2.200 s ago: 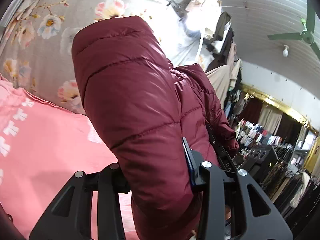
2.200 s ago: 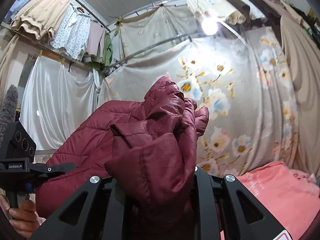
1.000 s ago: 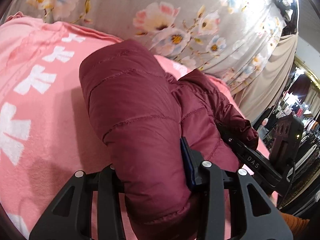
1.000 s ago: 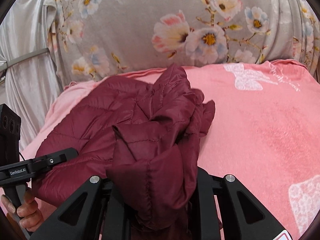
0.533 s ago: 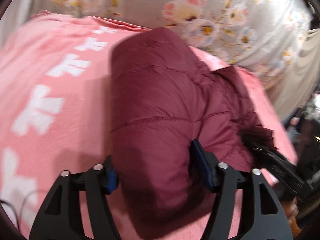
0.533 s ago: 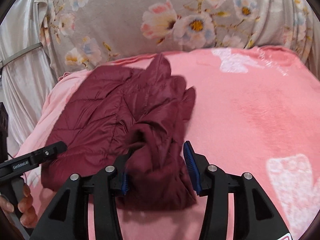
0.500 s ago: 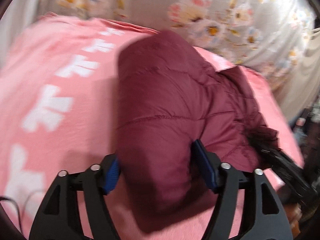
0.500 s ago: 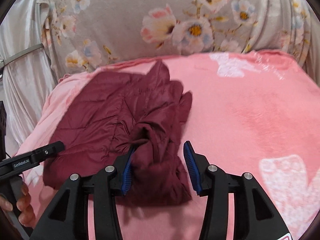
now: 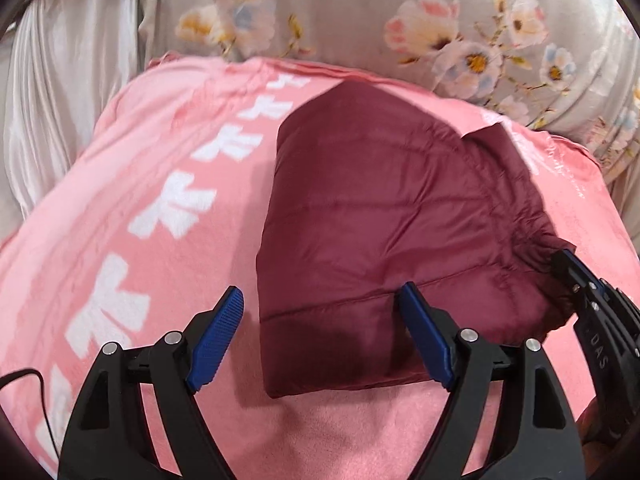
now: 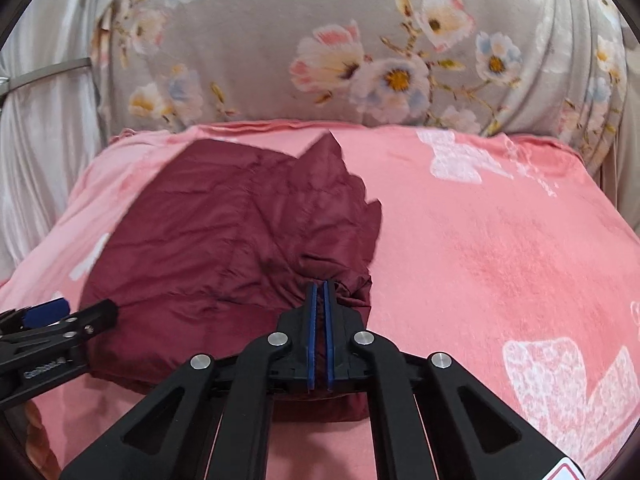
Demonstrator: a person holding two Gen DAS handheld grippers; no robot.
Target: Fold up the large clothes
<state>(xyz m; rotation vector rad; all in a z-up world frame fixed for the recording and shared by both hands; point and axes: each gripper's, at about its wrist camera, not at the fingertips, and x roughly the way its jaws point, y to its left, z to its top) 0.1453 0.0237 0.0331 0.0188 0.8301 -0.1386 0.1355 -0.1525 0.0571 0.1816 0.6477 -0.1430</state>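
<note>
A maroon quilted puffer jacket (image 9: 384, 232) lies folded on the pink blanket (image 9: 132, 184). It also shows in the right wrist view (image 10: 224, 240). My left gripper (image 9: 320, 332) is open, its blue pads on either side of the jacket's near edge, holding nothing. My right gripper (image 10: 319, 292) is shut, with its tips at a bunched fold at the jacket's near right corner; whether cloth is pinched between the pads I cannot tell. The right gripper shows at the right edge of the left wrist view (image 9: 576, 276), and the left gripper at the lower left of the right wrist view (image 10: 68, 316).
The pink blanket (image 10: 500, 248) with white butterfly prints covers the whole surface. A grey floral curtain (image 10: 360, 48) hangs close behind it. Pale satin drapes (image 9: 60, 80) hang at the left. A thin black cable (image 9: 24, 376) lies at the blanket's near left.
The jacket was carried in the air, then lowered flat onto the blanket. My left gripper let go and opened wide. My right gripper opened, then closed at the jacket's corner.
</note>
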